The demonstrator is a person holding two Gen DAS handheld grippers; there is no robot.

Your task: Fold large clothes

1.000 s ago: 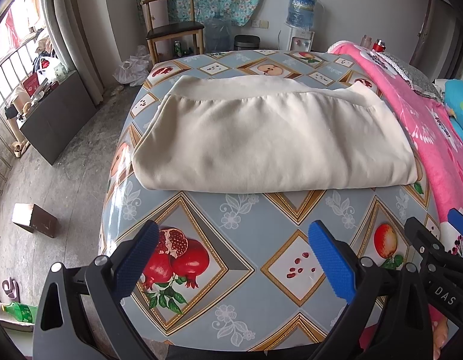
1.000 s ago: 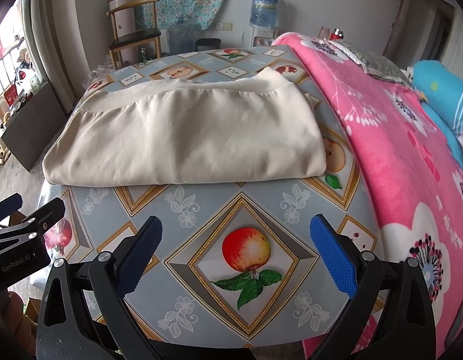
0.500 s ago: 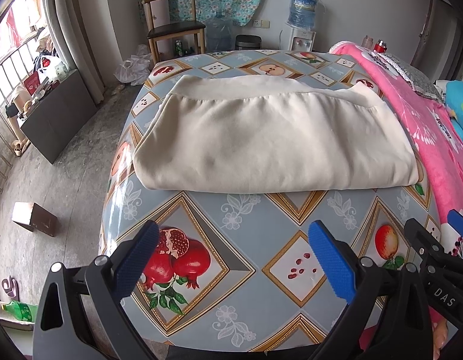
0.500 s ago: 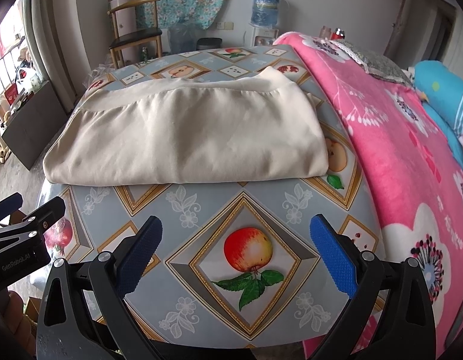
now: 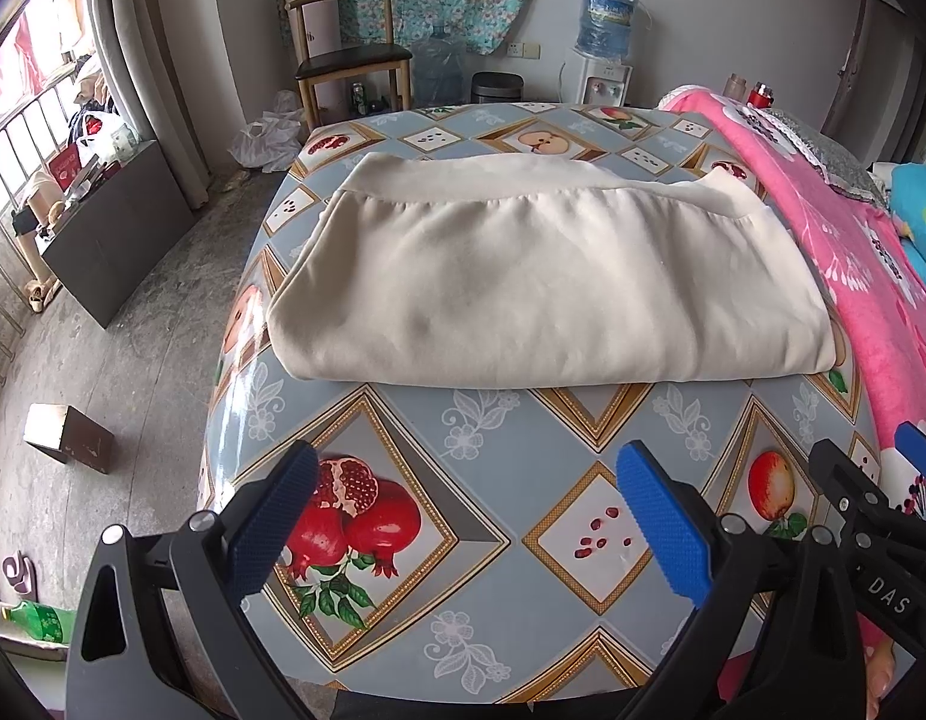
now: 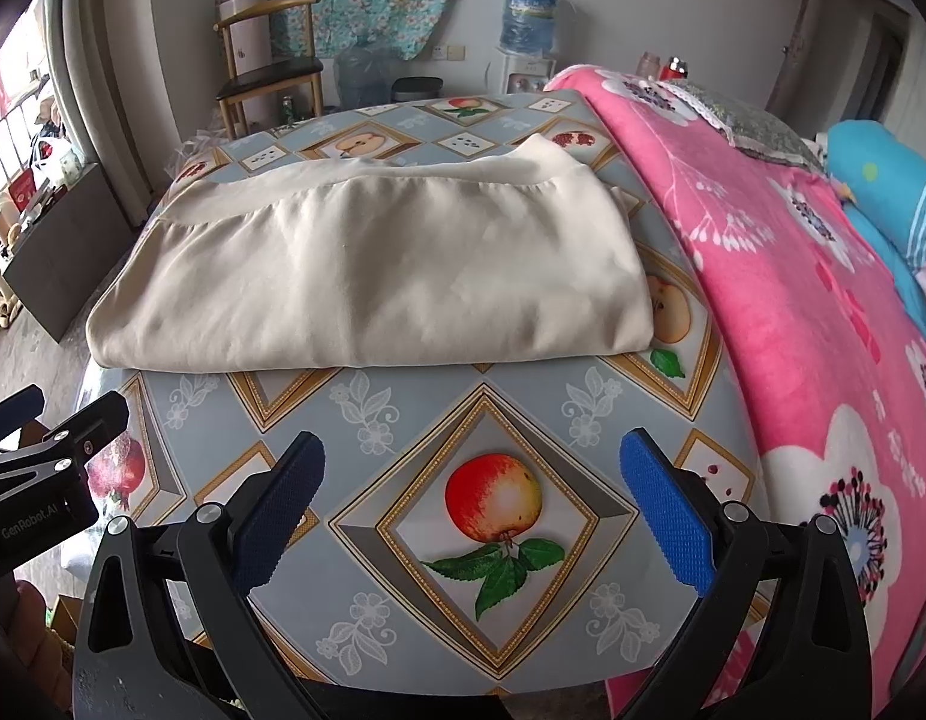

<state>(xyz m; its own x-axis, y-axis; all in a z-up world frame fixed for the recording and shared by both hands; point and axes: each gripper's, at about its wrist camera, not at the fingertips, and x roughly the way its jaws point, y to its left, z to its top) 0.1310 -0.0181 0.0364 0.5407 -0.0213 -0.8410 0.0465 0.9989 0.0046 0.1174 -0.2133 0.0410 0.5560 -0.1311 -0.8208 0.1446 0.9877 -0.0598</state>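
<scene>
A cream garment (image 5: pixel 541 276) lies folded into a wide rectangle on the fruit-patterned table (image 5: pixel 463 480), its band edge at the far side. In the right wrist view the same garment (image 6: pixel 367 276) spans the table's middle. My left gripper (image 5: pixel 469 516) hovers open over the table's near edge, short of the garment, with nothing between its blue pads. My right gripper (image 6: pixel 472 510) is open too, above the printed apple, also short of the fold. Each gripper shows at the other view's edge: the right gripper (image 5: pixel 883 528), the left gripper (image 6: pixel 37 468).
A pink floral blanket (image 6: pixel 793 300) covers the bed against the table's right side. Left of the table the floor drops away, with a small brown box (image 5: pixel 67 438) on it. A wooden chair (image 5: pixel 349 60) and a water dispenser (image 5: pixel 601 54) stand by the far wall.
Both views have drifted very slightly; the garment looks a touch lower in frame. Both grippers stay open and the garment has not moved.
</scene>
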